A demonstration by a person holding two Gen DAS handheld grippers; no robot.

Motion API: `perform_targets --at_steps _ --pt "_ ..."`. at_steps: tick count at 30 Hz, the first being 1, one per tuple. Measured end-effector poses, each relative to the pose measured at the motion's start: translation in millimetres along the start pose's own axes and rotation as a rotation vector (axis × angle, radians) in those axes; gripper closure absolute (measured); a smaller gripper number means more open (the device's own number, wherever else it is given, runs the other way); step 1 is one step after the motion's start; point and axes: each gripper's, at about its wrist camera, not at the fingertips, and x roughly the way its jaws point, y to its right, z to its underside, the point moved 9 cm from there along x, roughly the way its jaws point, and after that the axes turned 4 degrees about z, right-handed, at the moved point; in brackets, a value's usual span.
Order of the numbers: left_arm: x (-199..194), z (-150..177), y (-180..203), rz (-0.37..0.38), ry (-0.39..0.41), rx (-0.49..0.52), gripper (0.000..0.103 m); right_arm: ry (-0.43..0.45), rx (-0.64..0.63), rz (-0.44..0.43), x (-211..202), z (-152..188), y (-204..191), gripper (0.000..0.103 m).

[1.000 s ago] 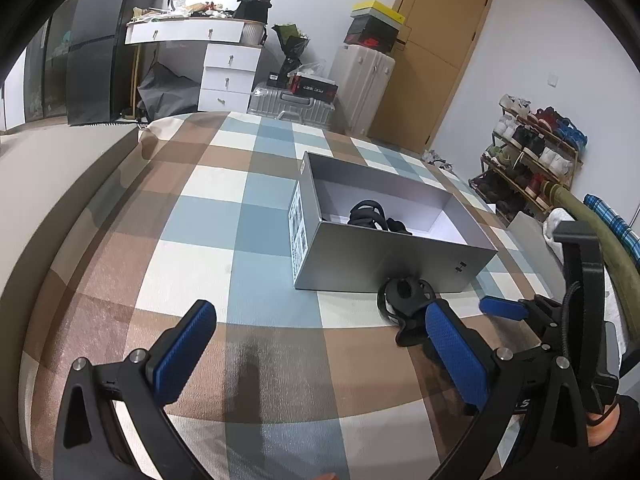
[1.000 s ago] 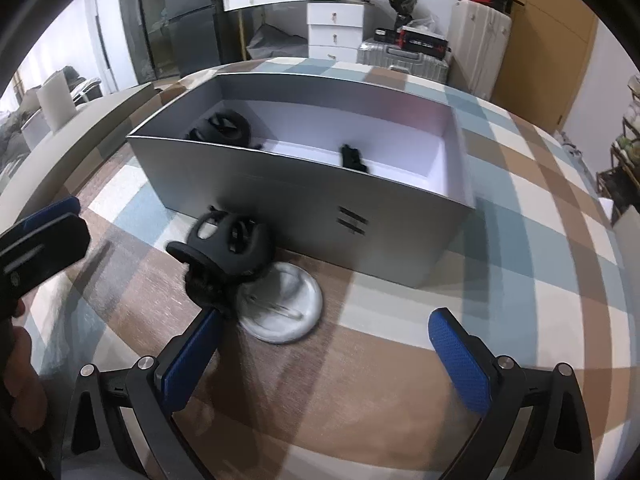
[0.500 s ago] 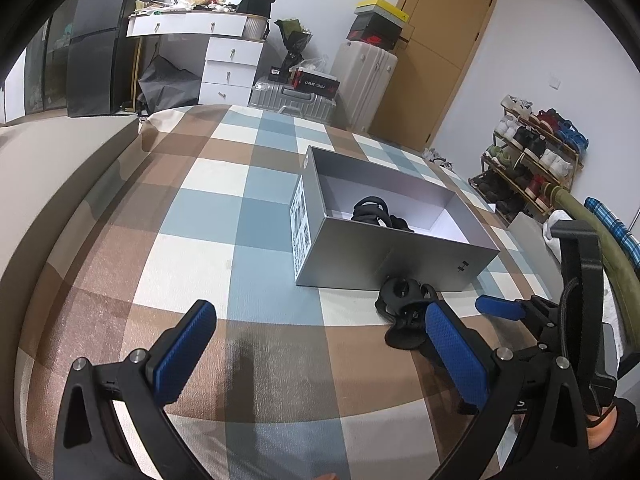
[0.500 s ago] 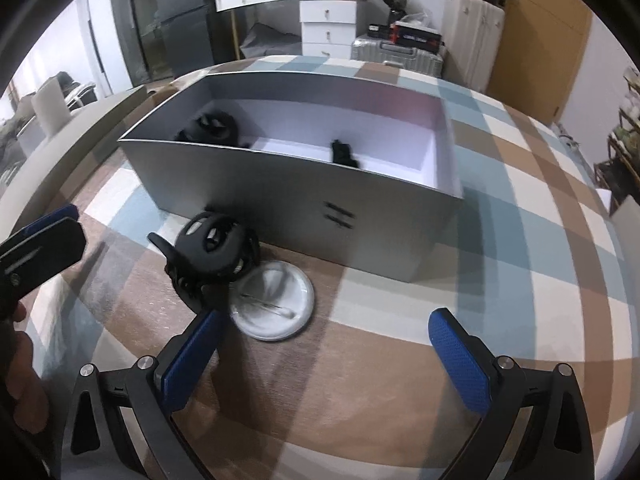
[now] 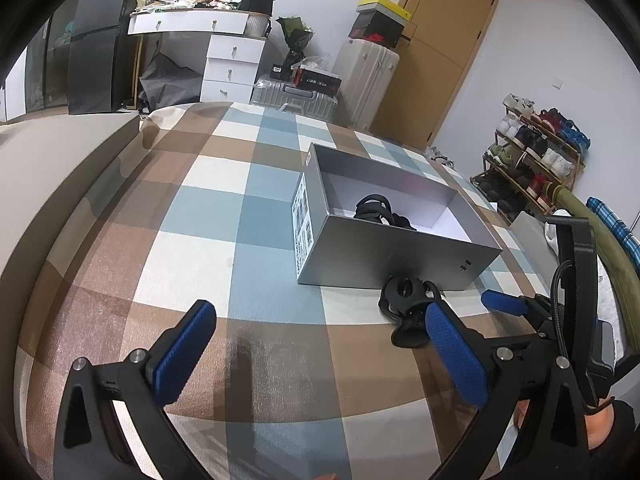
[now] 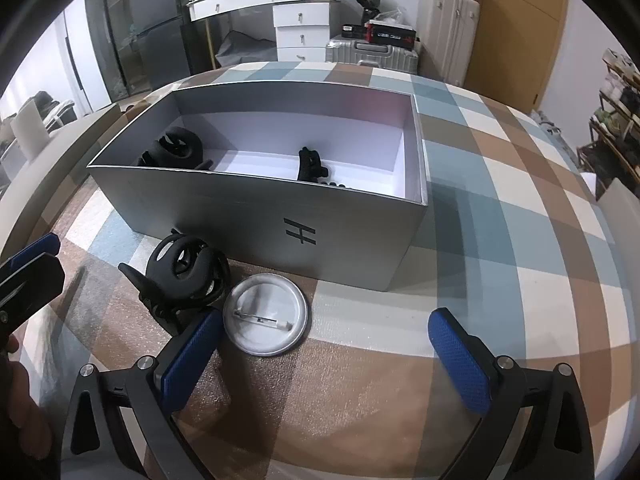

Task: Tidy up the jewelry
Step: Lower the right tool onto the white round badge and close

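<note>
Both wide-open grippers, left gripper (image 5: 316,344) and right gripper (image 6: 324,354), have drawn back; box (image 6: 256,216) wall hides its black contents partly.

Round pin badge (image 6: 266,314) face-down, beside box (image 6: 256,216)

grey box (image 6: 256,216) front | black "H" mark (image 6: 299,231) (sideways)

Home bedroom. Bed (image 5: 248,248) w/ brown-blue-white check cover fills foreground. Far wall: white dressing table (image 5: 188,24) w/ cluttered top, white drawer unit (image 5: 232,68), silver suitcase (image 5: 294,96) on floor, white suitcase (image 5: 366,80) upright w/ shoe boxes (image 5: 380,20) stacked on top. Wooden door (image 5: 436,52) in corner. Shoe rack (image 5: 532,160) full of sneakers along right wall.
</note>
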Motion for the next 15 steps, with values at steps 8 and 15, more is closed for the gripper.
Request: perform_targets --at_steps 8,15 --pt "0.4 0.0 -0.2 -0.003 -0.002 -0.001 0.001 0.024 -0.043 -0.035 -7.9 -1.9 -9.3 0.033" --pt "1.0 0.2 -0.5 -0.002 -0.003 0.001 0.001 0.048 -0.090 -0.083 -15.9 2.2 -16.8 0.062"
